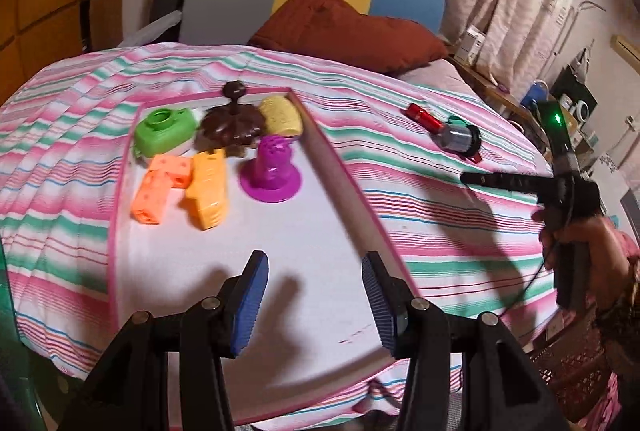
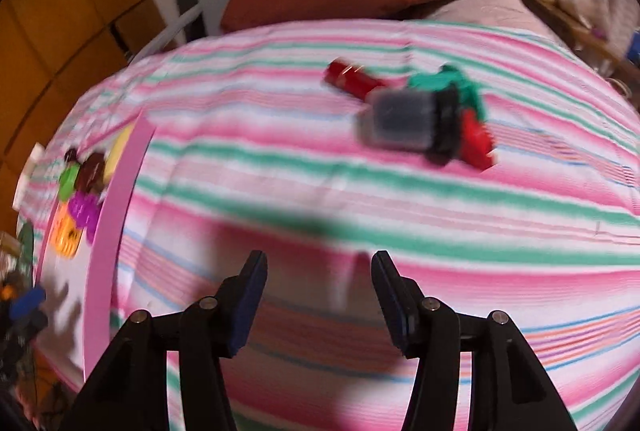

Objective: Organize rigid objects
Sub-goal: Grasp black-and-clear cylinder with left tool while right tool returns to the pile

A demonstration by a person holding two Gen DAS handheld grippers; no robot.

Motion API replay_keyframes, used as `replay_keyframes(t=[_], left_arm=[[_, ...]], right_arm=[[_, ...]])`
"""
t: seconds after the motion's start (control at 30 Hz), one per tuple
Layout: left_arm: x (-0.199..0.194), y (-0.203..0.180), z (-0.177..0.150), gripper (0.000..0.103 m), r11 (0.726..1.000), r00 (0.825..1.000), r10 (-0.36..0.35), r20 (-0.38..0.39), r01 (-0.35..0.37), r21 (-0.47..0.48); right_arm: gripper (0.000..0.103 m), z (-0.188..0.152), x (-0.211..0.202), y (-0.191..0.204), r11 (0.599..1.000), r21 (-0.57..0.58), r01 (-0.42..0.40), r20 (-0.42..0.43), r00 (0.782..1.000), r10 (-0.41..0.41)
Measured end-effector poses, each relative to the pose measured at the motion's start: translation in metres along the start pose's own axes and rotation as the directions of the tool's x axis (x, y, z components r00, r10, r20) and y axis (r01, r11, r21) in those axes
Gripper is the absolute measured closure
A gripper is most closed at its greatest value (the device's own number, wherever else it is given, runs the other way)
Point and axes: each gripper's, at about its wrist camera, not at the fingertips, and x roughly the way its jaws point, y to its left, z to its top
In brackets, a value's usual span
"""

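Right gripper (image 2: 318,295), fingers apart and empty, faces a grey cylinder (image 2: 404,123) lying crosswise ahead on the striped bedspread (image 2: 280,167) — nearer than the left gripper (image 1: 314,295), parted over the tray (image 1: 340,167)

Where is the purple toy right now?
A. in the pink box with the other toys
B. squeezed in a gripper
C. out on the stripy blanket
A: the purple toy stands upright inside the pink box, beside the orange block; both grippers are empty.
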Motion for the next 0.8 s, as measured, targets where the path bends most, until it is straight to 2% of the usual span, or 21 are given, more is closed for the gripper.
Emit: replay_keyframes(t=[0.23, 0.4, 0.5, 0.57, 0.63, 0.73, 0.8], left_arm=[[0.0, -0.015, 0.003, 0.054, 0.999, 1.0, -0.001, -0.001, 0.001, 0.04], [0.004, -0.023, 0.004, 0.054, 0.999, 1.0, 0.012, -0.02, -0.011, 0.053], [0.004, -0.028, 0.004, 0.054, 0.997, 1.0, 0.019, -0.021, -0.017, 0.07], [0.003, -0.031, 0.005, 0.054, 0.996, 1.0, 0.023, -0.016, -0.021, 0.081], [0.005, -0.033, 0.005, 0.054, 0.996, 1.0, 0.021, -0.019, -0.019, 0.081], [0.009, -0.036, 0.008, 0.054, 0.997, 1.0, 0.007, -0.028, -0.005, 0.078], [0.012, -0.04, 0.01, 0.054, 0.997, 0.999, -0.008, -0.034, 0.01, 0.076]], right_arm=[[0.045, 0.037, -0.012, -0.043, 0.995, 0.097, 0.01, 0.154, 0.988, -0.025], [0.045, 0.065, 0.006, -0.056, 0.989, 0.148, -0.013, 0.171, 0.985, -0.013], [0.046, 0.073, 0.019, -0.057, 0.983, 0.175, -0.049, 0.134, 0.991, 0.025], [0.052, 0.07, 0.026, -0.052, 0.976, 0.178, -0.128, 0.098, 0.989, 0.111], [0.053, 0.059, 0.027, -0.039, 0.961, 0.169, -0.221, 0.059, 0.975, 0.213], [0.053, 0.04, 0.021, -0.019, 0.935, 0.151, -0.323, 0.005, 0.946, 0.325], [0.053, 0.029, 0.01, -0.013, 0.934, 0.116, -0.338, 0.009, 0.941, 0.339]])
